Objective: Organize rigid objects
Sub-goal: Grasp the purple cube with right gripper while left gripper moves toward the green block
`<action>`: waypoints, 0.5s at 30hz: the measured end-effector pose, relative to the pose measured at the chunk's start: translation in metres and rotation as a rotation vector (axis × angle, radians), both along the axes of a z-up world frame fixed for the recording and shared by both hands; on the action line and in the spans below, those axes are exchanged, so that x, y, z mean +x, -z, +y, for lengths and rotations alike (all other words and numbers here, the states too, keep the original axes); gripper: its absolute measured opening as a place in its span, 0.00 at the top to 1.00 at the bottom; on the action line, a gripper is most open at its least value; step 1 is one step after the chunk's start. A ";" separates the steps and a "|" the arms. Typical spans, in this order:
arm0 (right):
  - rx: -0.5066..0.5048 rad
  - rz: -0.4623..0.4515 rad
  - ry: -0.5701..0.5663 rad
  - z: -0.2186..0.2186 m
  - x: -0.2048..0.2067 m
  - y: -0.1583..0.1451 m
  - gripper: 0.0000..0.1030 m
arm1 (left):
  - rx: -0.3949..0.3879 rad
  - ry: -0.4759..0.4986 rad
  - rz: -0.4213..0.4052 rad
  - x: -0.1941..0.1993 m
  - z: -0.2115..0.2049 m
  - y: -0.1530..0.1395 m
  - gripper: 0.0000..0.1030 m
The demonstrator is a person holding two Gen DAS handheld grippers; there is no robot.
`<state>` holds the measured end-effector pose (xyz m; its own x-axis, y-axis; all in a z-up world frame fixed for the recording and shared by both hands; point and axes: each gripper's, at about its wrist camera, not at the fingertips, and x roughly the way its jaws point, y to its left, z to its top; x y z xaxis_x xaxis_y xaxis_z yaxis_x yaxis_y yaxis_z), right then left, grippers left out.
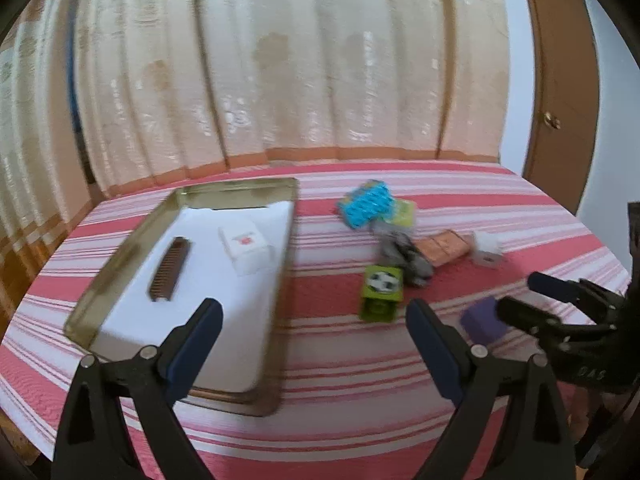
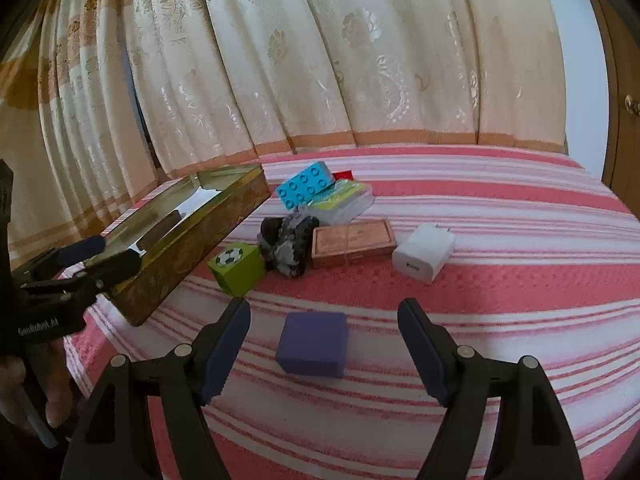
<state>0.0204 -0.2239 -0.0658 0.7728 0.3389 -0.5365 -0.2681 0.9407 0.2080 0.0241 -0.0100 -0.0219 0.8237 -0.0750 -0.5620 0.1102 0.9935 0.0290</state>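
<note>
A gold tin (image 1: 120, 272) on the striped bedspread holds a brown comb (image 1: 170, 270) and a white box (image 1: 248, 248). My left gripper (image 1: 314, 312) hangs open and empty by the tin's right wall. A purple block (image 2: 312, 344) lies on the cloth between the open fingers of my right gripper (image 2: 324, 308); the pads stand clear of it. Beyond lie a green football cube (image 2: 238, 268), a grey-black toy (image 2: 288, 248), a brown box (image 2: 352, 242), a white charger (image 2: 424, 252) and a blue brick (image 2: 304, 188) on a clear case (image 2: 348, 200).
A cream patterned curtain (image 2: 320, 60) hangs along the far side of the bed. A brown door (image 1: 560, 100) stands at the right. The bed's striped edge (image 1: 48, 420) drops off at the near left. A hand (image 2: 16, 392) holds the left gripper's handle.
</note>
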 end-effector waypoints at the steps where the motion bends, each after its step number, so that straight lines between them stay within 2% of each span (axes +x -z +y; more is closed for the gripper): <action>1: -0.013 -0.001 -0.001 0.002 0.000 0.001 0.24 | 0.005 0.006 0.002 0.000 -0.004 0.001 0.08; 9: -0.063 0.031 -0.008 0.012 0.006 0.006 0.24 | 0.012 -0.006 0.024 0.003 -0.011 0.007 0.08; 11: -0.106 0.052 0.003 0.016 0.009 0.008 0.25 | 0.016 -0.007 0.028 0.004 -0.012 0.009 0.08; 15: -0.140 0.112 -0.020 0.023 0.017 0.015 0.32 | 0.009 -0.006 0.031 0.004 -0.011 0.011 0.08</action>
<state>0.0370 -0.2014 -0.0810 0.6994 0.2696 -0.6619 -0.2697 0.9572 0.1049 0.0279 -0.0212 -0.0327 0.8065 -0.0650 -0.5876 0.1053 0.9938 0.0346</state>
